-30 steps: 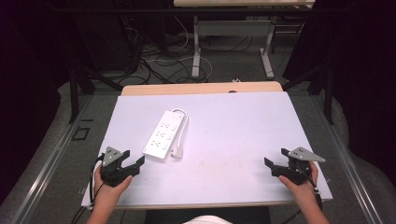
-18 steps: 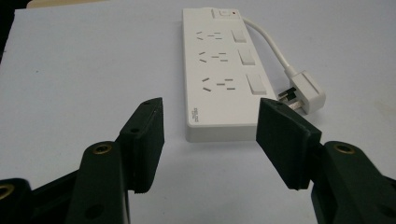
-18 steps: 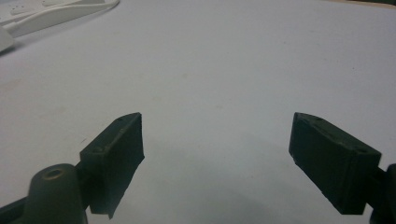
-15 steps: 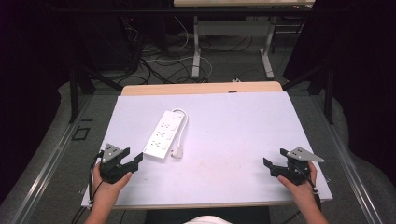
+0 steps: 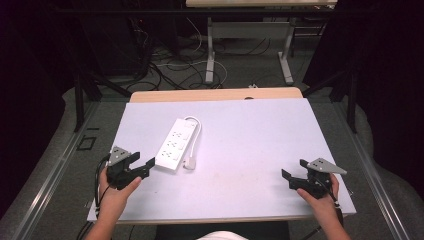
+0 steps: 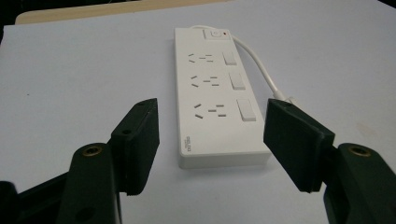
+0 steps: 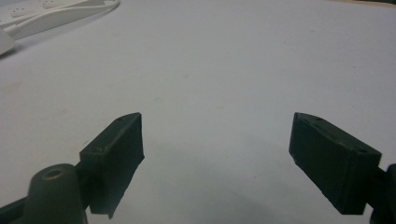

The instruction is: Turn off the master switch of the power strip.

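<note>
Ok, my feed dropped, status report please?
Left gripper open, aimed at power strip near end. Right gripper open over bare table. Strip flat, untouched. Nothing in the way.

A white power strip (image 5: 175,144) with three sockets and rocker switches lies flat on the table's left half, long axis toward one o'clock, its cord (image 5: 196,131) looping alongside.

One white power strip (image 5: 176,144) is lying on one white table (image 5: 250,135). It is showing three sockets (image 6: 205,84), three rocker switches (image 6: 238,81) and one round button (image 6: 215,33). One cord (image 6: 259,65) is trailing from it. Two grippers, left (image 5: 143,162) and right (image 5: 293,170), are resting in two hands.
</note>
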`<state>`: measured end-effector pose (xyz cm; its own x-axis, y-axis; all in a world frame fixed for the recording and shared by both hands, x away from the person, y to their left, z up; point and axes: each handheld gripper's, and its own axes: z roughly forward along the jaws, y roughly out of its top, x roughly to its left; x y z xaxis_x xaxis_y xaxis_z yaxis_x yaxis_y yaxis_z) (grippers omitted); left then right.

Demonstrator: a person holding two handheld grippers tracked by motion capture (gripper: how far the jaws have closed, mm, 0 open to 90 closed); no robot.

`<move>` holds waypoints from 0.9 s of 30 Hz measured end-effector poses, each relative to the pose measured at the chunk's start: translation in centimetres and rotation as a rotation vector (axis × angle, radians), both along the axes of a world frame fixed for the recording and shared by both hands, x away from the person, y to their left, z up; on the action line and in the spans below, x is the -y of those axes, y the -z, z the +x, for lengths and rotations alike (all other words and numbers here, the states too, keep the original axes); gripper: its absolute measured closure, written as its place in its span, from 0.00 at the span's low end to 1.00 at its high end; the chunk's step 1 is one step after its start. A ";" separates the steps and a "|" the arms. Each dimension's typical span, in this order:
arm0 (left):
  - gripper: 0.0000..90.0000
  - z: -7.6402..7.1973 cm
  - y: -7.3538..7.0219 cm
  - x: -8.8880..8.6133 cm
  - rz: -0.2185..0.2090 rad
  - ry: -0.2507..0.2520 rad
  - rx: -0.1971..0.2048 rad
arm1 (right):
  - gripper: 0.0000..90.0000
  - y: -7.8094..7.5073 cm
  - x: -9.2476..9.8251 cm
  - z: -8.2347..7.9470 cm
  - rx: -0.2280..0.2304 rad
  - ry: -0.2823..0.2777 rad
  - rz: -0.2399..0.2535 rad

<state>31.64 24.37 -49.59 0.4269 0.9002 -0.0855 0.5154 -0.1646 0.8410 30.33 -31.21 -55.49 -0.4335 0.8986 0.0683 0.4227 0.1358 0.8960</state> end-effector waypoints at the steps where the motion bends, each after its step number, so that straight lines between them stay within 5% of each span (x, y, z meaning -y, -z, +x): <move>1: 0.40 0.1 -0.2 0.1 -0.004 -0.003 -0.005 | 0.19 0.0 0.0 0.0 -0.005 0.004 0.000; 27: 0.42 2.9 -3.7 1.8 -0.065 0.022 -0.028 | 0.19 0.0 0.1 0.0 -0.002 -0.002 -0.004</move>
<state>34.59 22.55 -45.87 0.4428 0.8829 -0.1559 0.5361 -0.1213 0.8354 30.30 -31.35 -55.45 -0.4351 0.8980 0.0653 0.4238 0.1403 0.8948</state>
